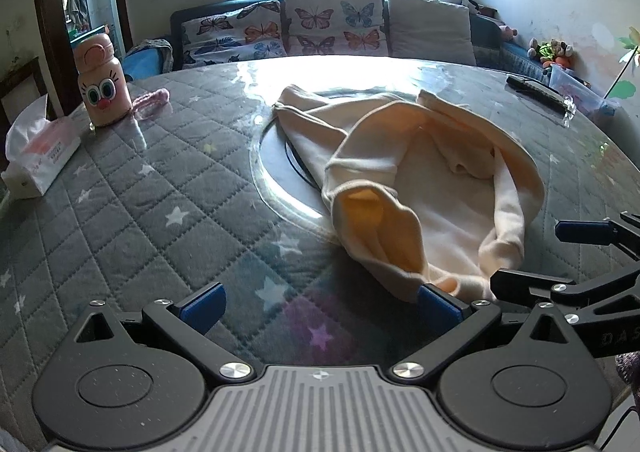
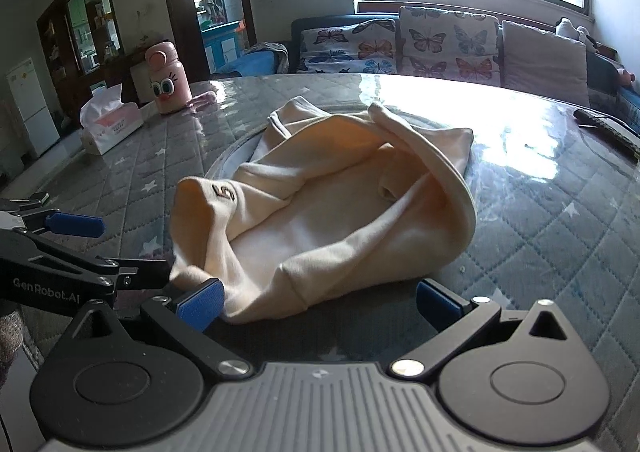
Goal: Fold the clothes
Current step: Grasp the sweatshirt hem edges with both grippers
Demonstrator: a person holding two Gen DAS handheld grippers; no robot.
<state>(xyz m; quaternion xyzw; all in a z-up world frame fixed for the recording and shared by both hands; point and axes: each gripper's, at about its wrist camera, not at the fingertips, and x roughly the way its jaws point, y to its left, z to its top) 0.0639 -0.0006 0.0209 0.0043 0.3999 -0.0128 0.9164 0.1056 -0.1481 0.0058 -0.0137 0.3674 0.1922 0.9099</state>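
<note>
Cream garment lies crumpled on the quilted surface, long axis running away from both sets of fingers. Right gripper spread wide, near hem between its fingers. Left gripper also wide, garment off its right finger. Right is nearer.

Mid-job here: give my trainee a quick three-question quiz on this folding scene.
1. True or false: both grippers, left and right, are open.
2. The garment is: A) folded flat, B) crumpled, C) hanging off the table.
3. Fill in: the pink bottle stands beside the ____ box.

Key: 1 true. 2 B. 3 tissue.
</note>
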